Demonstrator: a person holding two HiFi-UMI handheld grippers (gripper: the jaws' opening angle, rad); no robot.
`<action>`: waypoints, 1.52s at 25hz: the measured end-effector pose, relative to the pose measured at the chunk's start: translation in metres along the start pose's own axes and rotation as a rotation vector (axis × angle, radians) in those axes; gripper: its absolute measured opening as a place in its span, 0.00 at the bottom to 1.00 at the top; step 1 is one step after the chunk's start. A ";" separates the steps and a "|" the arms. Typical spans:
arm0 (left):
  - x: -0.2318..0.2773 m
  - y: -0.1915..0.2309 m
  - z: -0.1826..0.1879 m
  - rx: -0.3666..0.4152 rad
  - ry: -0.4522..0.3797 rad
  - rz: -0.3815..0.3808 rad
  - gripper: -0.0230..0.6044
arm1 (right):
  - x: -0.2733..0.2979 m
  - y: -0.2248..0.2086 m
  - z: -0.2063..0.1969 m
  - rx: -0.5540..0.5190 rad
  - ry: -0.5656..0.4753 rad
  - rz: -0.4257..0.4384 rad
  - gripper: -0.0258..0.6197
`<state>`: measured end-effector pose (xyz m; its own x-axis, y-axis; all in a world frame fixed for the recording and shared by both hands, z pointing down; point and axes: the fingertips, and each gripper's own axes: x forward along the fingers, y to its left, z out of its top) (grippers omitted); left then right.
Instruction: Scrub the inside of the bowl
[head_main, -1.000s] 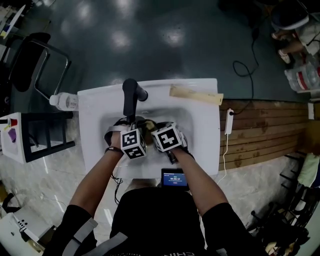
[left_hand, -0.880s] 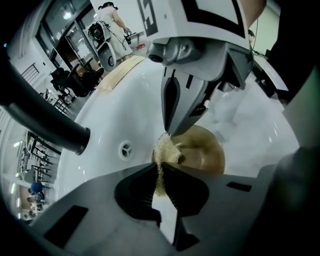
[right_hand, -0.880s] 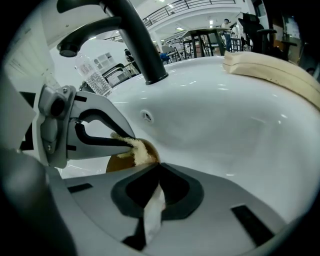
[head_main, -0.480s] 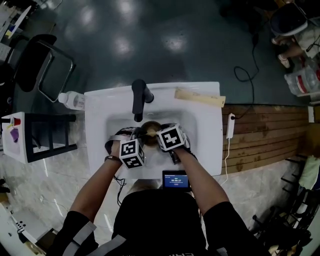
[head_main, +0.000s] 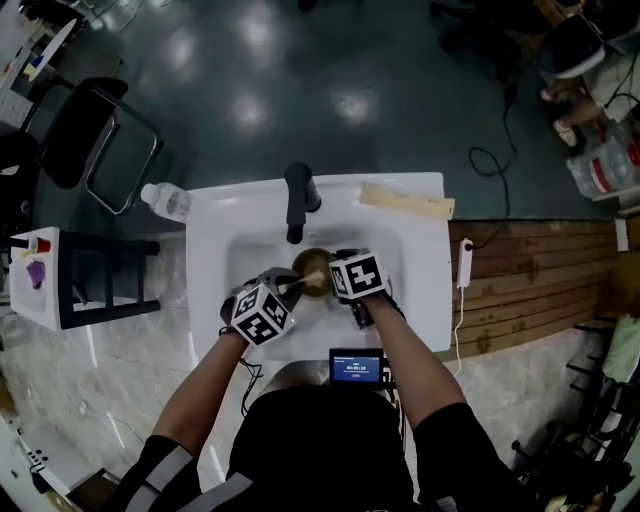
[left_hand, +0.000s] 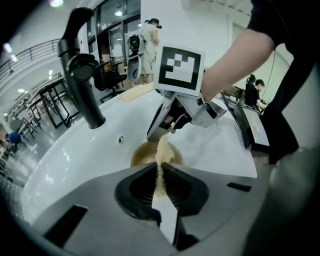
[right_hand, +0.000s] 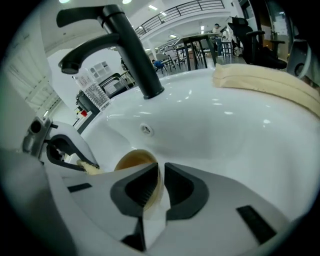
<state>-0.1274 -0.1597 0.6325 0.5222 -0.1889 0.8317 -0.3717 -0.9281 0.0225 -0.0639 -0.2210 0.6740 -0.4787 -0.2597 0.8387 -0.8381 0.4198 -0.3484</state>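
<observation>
Head view: small round brown bowl (head_main: 312, 268) sits at the middle of the white ceramic sink (head_main: 420, 290), just in front of the black tap (head_main: 297, 195). Left gripper (head_main: 287, 289) and right gripper (head_main: 335, 280) close on it from either side. A long beige folded cloth (head_main: 405, 200) lies on the sink's back right corner. Left gripper view: jaws pressed onto a thin beige scrubbing pad (left_hand: 162, 148), seen edge-on, its far end reaching the bowl's mouth. Right gripper view: jaws pinching the bowl's near rim, with the wall between the pads. Judgement: the bowl looks light and stiff, and likely to skate on the smooth glaze under scrubbing. The rim pinch is the sensible hold. The pad looks soft enough to follow the inner curve.
</observation>
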 end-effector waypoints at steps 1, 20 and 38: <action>-0.005 0.002 -0.001 -0.040 -0.024 0.003 0.07 | -0.003 0.000 0.003 0.003 -0.014 0.006 0.08; -0.149 -0.006 0.026 -0.484 -0.709 -0.065 0.07 | -0.180 0.076 0.024 -0.155 -0.430 0.006 0.12; -0.201 -0.120 0.030 -0.553 -0.957 -0.032 0.07 | -0.274 0.121 -0.070 -0.416 -0.533 -0.087 0.05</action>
<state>-0.1647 -0.0201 0.4461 0.8270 -0.5592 0.0587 -0.5145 -0.7106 0.4800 -0.0161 -0.0383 0.4308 -0.5666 -0.6561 0.4986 -0.7604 0.6494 -0.0096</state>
